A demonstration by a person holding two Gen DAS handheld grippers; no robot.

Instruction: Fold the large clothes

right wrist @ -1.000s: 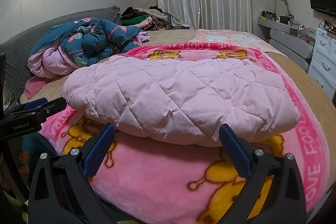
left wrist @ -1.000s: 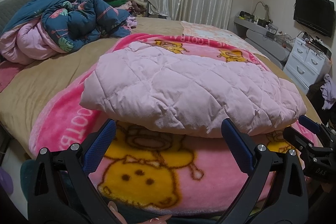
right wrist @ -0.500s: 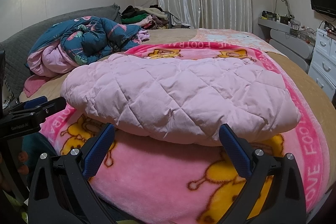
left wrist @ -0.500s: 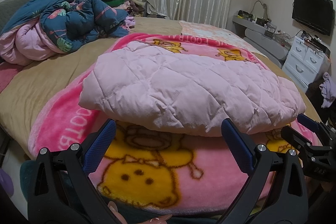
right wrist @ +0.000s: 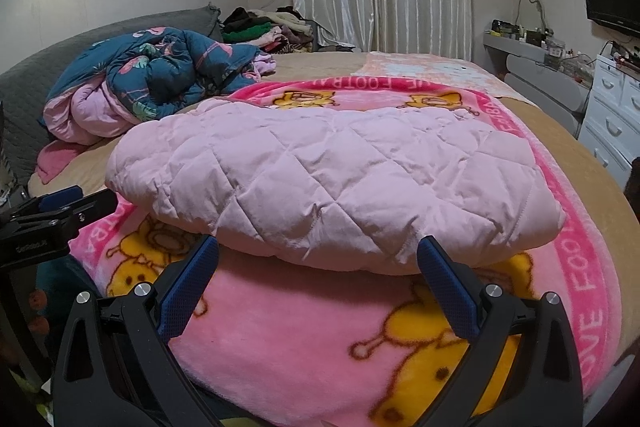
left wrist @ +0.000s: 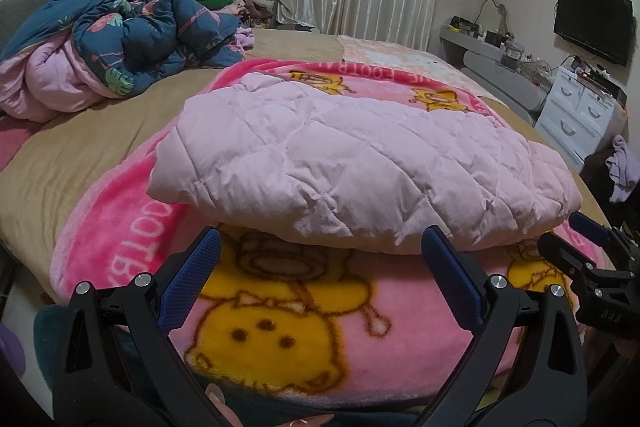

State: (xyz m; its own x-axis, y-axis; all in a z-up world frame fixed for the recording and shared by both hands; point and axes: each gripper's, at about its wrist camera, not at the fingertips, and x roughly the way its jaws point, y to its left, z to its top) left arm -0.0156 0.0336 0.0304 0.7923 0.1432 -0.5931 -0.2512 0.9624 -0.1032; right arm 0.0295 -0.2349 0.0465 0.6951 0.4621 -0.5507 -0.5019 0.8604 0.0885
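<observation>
Since the pink quilted garment already lies doubled into a thick, rounded bundle near the foot edge of the bed, on top of the pink cartoon blanket, you look close to done; judging from its size, another fold or a tidying of the edges may be left. Your left gripper and right gripper both hang spread wide just short of its near edge, grasping nothing. Count one garment, one blanket, two grippers, and one crumpled dark floral duvet toward the head corner.
</observation>
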